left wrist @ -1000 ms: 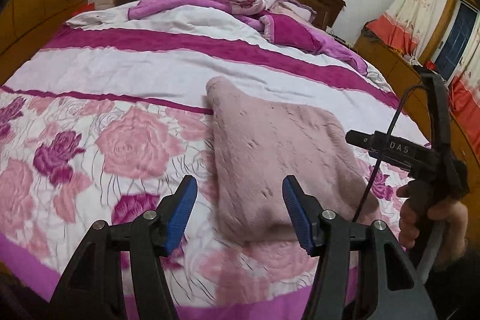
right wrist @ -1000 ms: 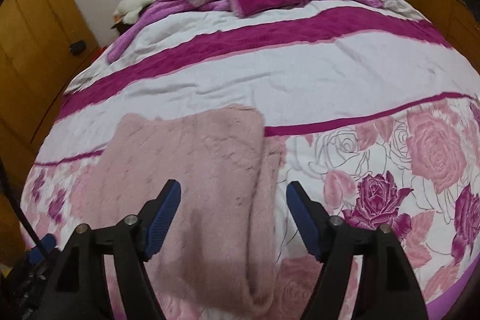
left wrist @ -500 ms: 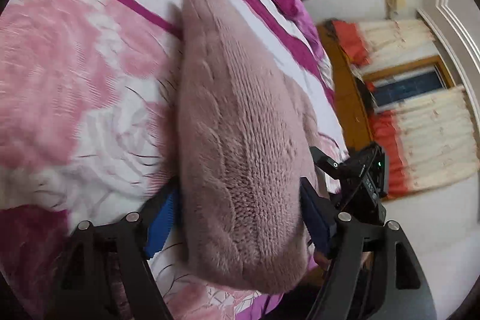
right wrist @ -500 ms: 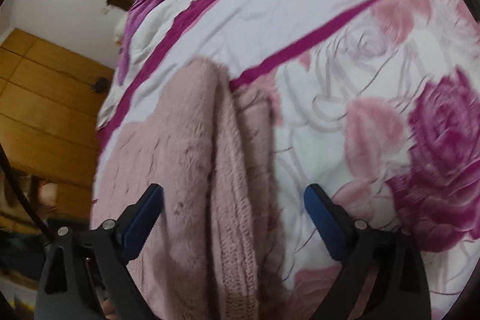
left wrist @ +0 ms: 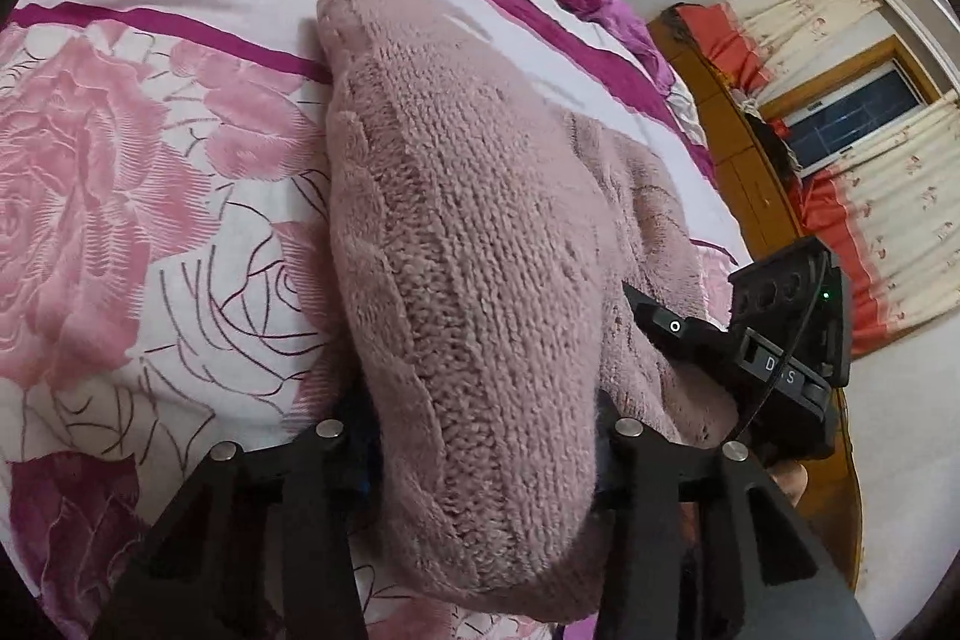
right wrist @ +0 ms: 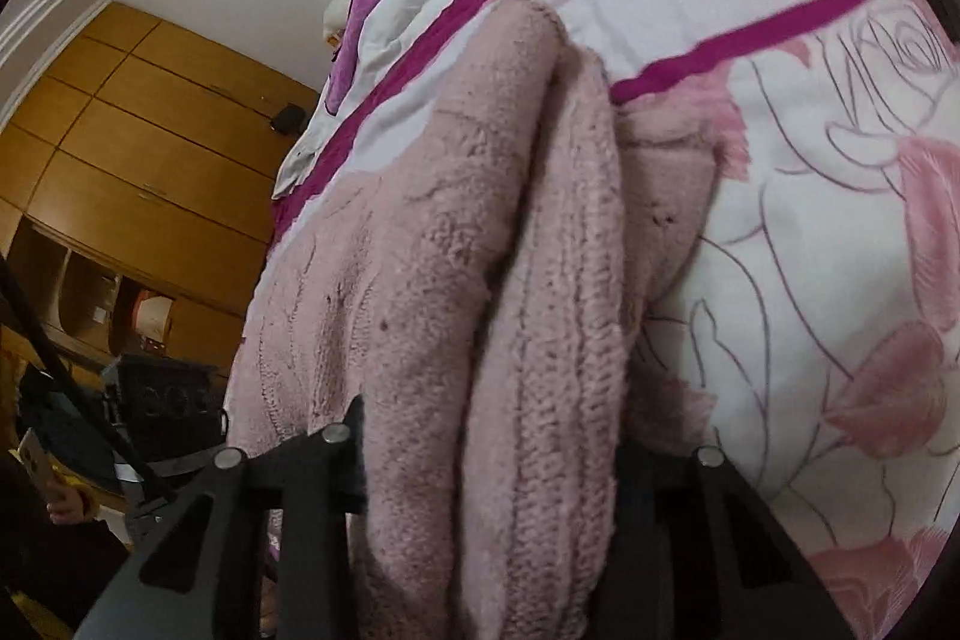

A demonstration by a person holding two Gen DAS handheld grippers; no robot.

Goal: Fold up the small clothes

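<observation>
On the rose-printed bedspread (left wrist: 108, 196) lay the folded pink knit sweater (left wrist: 468, 244), its long axis running from your grippers at six o'clock away toward the headboard at twelve. Your left gripper (left wrist: 480, 460) had just closed its jaws onto the near edge of the sweater's left side, thick knit bunched tight between them. Your right gripper (right wrist: 492, 466) had closed likewise on the near edge of the right side (right wrist: 540, 280), several layers pinched between its jaws. From the left wrist view, the right gripper sat at three o'clock. Both hands were equally near; the coming fold would likely carry this edge toward twelve.
</observation>
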